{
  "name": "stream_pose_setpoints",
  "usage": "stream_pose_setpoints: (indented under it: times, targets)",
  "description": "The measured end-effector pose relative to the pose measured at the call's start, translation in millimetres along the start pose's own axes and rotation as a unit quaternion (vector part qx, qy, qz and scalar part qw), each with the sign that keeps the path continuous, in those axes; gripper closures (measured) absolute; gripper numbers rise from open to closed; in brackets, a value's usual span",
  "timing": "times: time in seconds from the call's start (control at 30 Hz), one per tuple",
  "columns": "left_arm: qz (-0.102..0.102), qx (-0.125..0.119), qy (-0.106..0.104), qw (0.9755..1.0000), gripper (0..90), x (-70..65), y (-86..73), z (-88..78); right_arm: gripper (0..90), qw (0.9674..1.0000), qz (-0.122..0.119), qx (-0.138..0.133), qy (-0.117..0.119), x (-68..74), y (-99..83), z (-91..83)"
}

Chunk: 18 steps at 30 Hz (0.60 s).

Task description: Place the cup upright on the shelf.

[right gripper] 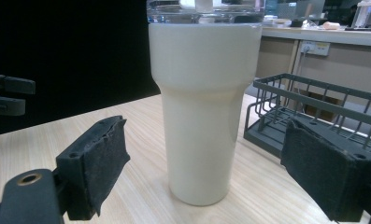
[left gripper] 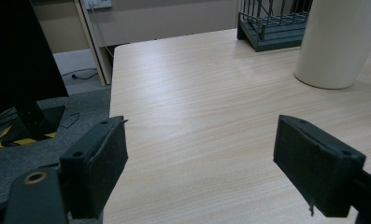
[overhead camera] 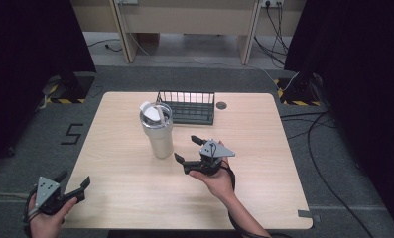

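Tumbler stands upright near the middle of the table, just in front of a dark wire rack, as the right gripper faces it with jaws spread wide and nothing between them. The cream cup looks rigid and smooth-walled, likely slippery and top-heavy if filled; its body steps in below a wider upper section, and that narrower lower part seems the safer place to close on, low enough to keep it from tipping. The left gripper hangs off the near left corner of the table, also released and empty. A clear lid caps the cup, but whether it holds liquid cannot be made out, and the right gripper view cuts off its top
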<state>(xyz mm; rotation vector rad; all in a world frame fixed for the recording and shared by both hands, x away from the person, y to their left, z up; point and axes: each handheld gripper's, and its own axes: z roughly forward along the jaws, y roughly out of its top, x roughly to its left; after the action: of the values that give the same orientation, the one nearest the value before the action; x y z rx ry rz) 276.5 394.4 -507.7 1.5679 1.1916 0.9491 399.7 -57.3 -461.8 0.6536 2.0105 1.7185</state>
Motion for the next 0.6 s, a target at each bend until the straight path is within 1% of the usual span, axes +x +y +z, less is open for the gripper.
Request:
stream_pose_setpoints:
  times: [0.27, 0.43, 0.6]
  targets:
    - [-0.001, -0.001, -0.001, 1.0, 16.8, 0.0, -0.1, 0.1, 14.7, 1.0, 0.004, 0.003, 0.003, -1.0, 0.2, 12.4]
    - [0.0, -0.001, -0.001, 1.0, 16.8, 0.0, 0.0, 0.0, 14.7, 1.0, 0.002, 0.006, 0.006, -1.8, 0.3, 20.5]
    - [-0.001, -0.001, -0.002, 1.0, 16.8, 0.1, -0.1, 0.0, 14.7, 0.9998, 0.003, 0.017, 0.008, -2.6, -1.2, 31.0]
